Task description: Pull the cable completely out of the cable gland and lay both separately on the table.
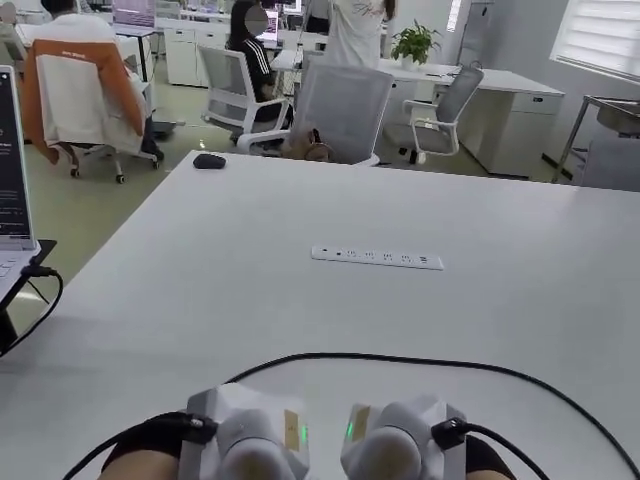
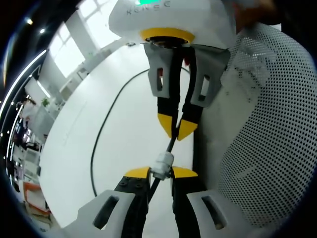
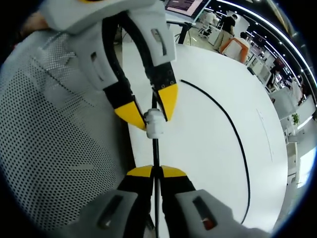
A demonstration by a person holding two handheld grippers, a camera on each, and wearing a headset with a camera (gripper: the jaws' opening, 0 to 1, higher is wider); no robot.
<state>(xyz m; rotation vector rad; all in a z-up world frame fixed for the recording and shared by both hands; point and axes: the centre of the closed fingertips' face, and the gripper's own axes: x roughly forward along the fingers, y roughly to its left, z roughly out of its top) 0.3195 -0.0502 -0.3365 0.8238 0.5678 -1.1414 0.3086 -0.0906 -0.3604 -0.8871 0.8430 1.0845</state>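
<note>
Between my left gripper's (image 2: 160, 172) yellow tips sits the white gland (image 2: 162, 162), clamped tight. The black cable (image 2: 170, 145) runs straight ahead from it into my right gripper (image 3: 156, 171), which pinches it just past the gland, over the white table (image 3: 208, 139).

Bright daylight from the window (image 1: 600, 40); fisheye edges warp.

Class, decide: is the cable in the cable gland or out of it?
In: the cable passes through the white cable gland held by the left gripper.
</note>
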